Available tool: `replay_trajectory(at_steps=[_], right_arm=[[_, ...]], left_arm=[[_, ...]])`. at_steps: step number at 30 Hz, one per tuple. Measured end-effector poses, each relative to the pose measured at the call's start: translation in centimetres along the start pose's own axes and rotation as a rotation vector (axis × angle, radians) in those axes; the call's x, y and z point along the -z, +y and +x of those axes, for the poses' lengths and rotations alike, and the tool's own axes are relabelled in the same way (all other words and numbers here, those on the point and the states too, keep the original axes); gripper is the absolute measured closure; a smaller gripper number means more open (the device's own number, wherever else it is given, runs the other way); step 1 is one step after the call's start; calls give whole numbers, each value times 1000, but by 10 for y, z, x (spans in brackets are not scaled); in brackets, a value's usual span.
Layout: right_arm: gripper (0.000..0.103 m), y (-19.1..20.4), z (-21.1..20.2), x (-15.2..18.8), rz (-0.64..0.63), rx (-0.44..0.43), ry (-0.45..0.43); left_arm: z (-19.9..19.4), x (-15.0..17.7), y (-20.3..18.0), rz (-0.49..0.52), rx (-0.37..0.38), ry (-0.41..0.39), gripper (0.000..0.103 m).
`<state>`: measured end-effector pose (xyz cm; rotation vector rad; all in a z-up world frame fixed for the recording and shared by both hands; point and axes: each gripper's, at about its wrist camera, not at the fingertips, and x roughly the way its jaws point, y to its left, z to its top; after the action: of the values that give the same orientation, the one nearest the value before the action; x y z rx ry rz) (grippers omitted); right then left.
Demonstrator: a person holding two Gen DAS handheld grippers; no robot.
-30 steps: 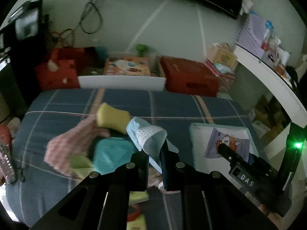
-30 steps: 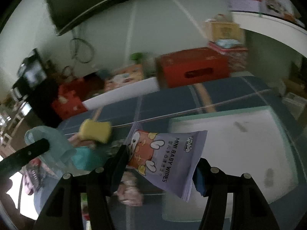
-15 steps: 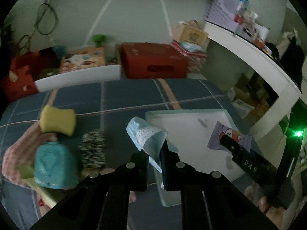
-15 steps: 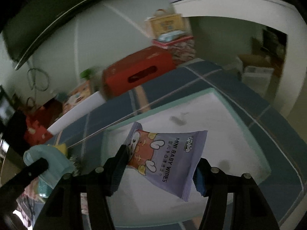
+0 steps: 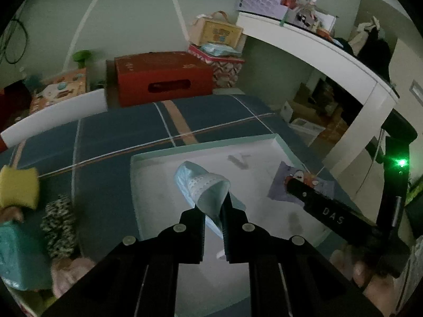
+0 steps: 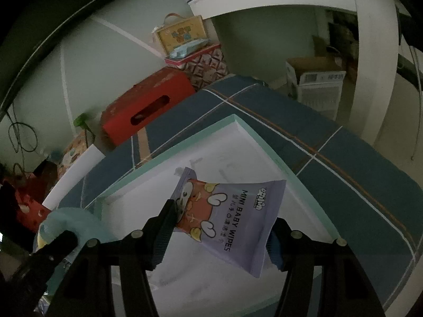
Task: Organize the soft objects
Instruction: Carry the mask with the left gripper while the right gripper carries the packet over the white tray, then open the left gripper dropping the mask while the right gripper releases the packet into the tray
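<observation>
My left gripper (image 5: 214, 208) is shut on a folded light-blue face mask (image 5: 203, 187) and holds it above the white tray with a mint rim (image 5: 206, 148) on the blue plaid bed. My right gripper (image 6: 224, 227) is shut on a purple pack of mini baby wipes (image 6: 232, 219), held over the same tray (image 6: 238, 121). In the left wrist view the right gripper (image 5: 296, 185) and its pack (image 5: 277, 185) show at the tray's right side. In the right wrist view the mask (image 6: 71, 224) shows at lower left.
On the bed left of the tray lie a yellow sponge (image 5: 18, 187), a speckled dark cloth (image 5: 59, 227), a teal pack (image 5: 18, 259) and a pink cloth (image 5: 68, 274). A red box (image 5: 164, 82) stands beyond the bed. A white desk (image 5: 330, 52) curves on the right.
Both grippers swung right, from over the pile of soft things to over the white tray, each still holding its item. The tray now fills the middle of both views.
</observation>
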<state>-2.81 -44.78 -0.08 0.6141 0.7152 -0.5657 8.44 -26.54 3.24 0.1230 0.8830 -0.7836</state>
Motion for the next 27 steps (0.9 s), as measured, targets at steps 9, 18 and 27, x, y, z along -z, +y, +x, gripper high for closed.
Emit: replay_trajectory(at_steps=[9, 18, 27], right_arm=[[38, -3, 14, 1, -15, 20, 16], [21, -5, 14, 2, -10, 36, 27], [0, 2, -3, 2, -49, 43, -3]], left_arm=[[47, 14, -3, 31, -18, 85, 92], [39, 16, 4, 10, -53, 113, 30], [16, 11, 18, -13, -96, 100, 17]])
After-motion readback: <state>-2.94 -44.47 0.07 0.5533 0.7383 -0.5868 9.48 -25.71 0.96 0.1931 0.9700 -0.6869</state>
